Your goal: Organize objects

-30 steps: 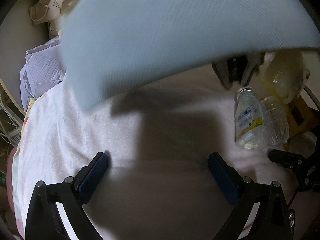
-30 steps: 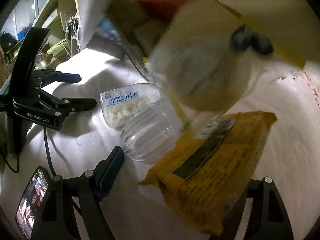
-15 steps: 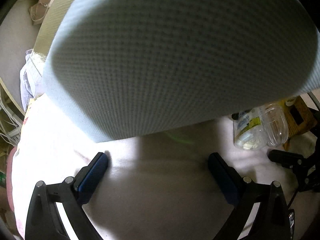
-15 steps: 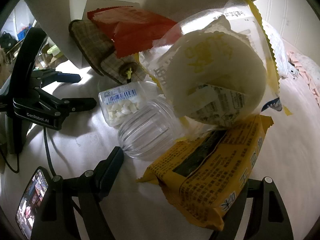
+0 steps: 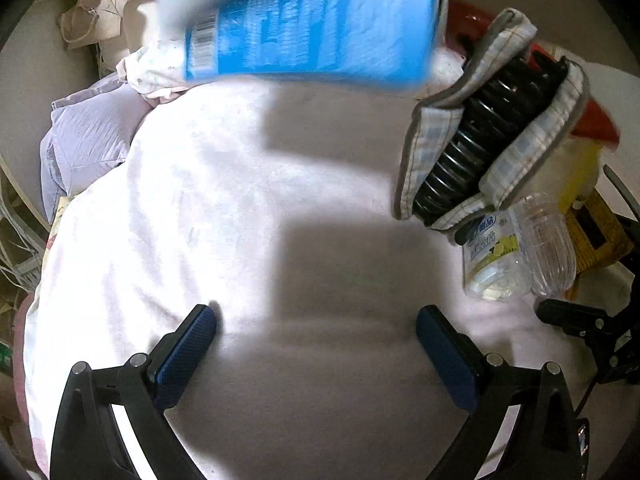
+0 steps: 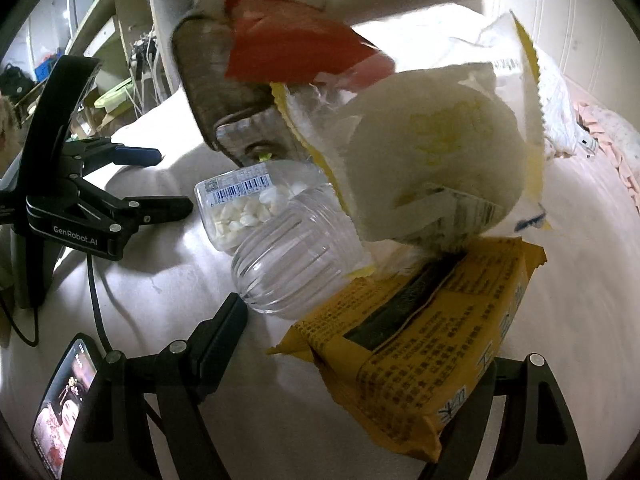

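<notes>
My left gripper (image 5: 316, 330) is open and empty, low over a white bedsheet (image 5: 180, 208). A blurred blue-labelled can (image 5: 308, 20) is in mid-air above it. A plaid slipper (image 5: 488, 128) lies to the right, sole up, beside a pill bottle (image 5: 486, 260) and a clear ribbed bottle (image 5: 550, 246). My right gripper (image 6: 360, 344) is open; a yellow snack pack (image 6: 424, 344) lies between its fingers. A white bun in clear wrap (image 6: 436, 168) rests on that pack. The pill bottle (image 6: 240, 204), the clear bottle (image 6: 292, 256), a red packet (image 6: 292, 46) and the slipper (image 6: 212, 80) sit behind.
A lilac quilt (image 5: 88, 140) and crumpled cloth (image 5: 100, 12) lie at the bed's far left. The left gripper (image 6: 92, 208) shows in the right wrist view. A phone (image 6: 64, 404) is mounted at the lower left. Shelves (image 6: 116, 52) stand beyond the bed.
Objects keep dropping onto the bed. The large pale mesh surface that filled the left view is gone; the slipper has landed and a blue can is falling. The bun and red packet settled on the pile.
</notes>
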{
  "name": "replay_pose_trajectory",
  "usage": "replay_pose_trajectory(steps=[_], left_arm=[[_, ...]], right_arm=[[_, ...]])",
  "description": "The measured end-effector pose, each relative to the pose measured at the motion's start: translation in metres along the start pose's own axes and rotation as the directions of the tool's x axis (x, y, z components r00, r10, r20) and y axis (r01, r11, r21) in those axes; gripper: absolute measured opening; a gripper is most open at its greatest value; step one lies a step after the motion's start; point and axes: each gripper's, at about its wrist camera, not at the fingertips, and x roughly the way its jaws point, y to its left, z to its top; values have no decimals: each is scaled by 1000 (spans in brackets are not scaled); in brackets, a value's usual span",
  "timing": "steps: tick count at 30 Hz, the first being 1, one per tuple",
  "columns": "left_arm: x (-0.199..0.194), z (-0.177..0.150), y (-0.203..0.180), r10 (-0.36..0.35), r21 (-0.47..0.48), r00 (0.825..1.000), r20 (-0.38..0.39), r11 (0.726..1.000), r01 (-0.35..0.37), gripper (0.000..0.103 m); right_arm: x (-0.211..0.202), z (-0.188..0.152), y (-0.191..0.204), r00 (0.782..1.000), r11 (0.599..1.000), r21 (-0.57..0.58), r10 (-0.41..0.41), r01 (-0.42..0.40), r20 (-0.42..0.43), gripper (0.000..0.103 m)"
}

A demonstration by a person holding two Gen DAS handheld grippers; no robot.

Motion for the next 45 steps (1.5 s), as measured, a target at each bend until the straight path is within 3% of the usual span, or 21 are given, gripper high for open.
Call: replay_pose_trajectory(steps=[45], left_arm=[[-1, 0, 0, 0, 0, 1000, 0, 1000, 0, 102]], right_arm=[[-12, 4, 7, 1000, 1000, -5, -1, 1, -1, 80]])
